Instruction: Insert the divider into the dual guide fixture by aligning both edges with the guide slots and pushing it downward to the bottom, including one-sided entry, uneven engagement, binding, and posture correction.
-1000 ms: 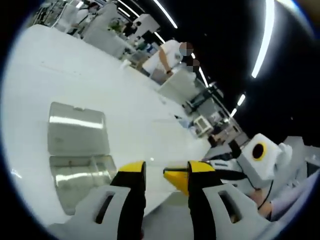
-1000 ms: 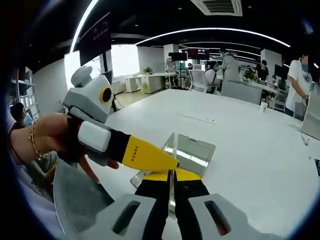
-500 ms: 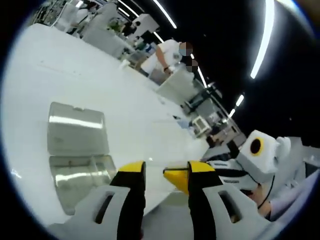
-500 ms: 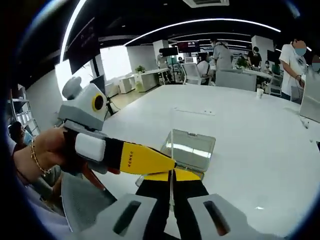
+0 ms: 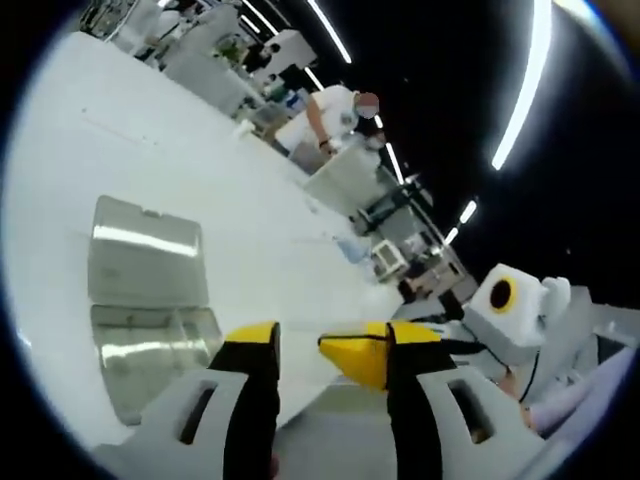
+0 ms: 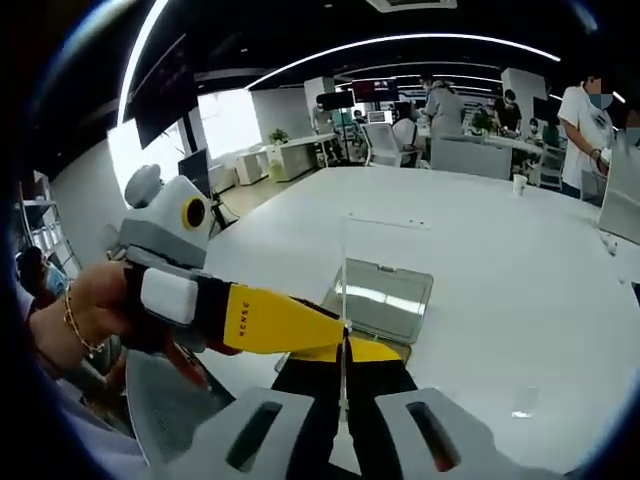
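Clear acrylic: the transparent box-shaped dual guide fixture [image 5: 150, 300] sits on the white glossy table [image 5: 150, 130] in the left gripper view, ahead and to the left of the left gripper [image 5: 325, 365]. Its yellow-tipped jaws stand apart with nothing seen between them; the yellow tip of the right gripper [image 5: 360, 360] pokes in at the gap. Right gripper view: the right gripper [image 6: 343, 352] has its jaws closed narrow on the thin clear divider sheet [image 6: 344, 290], seen edge-on and rising upright from the tips. The left gripper [image 6: 250, 320], held in a hand [image 6: 85, 320], reaches in with a jaw tip touching the sheet. The fixture [image 6: 380, 300] lies just beyond. Judgement: divider is held above the table and not yet in the slots; alignment, entry and the full push-down remain.
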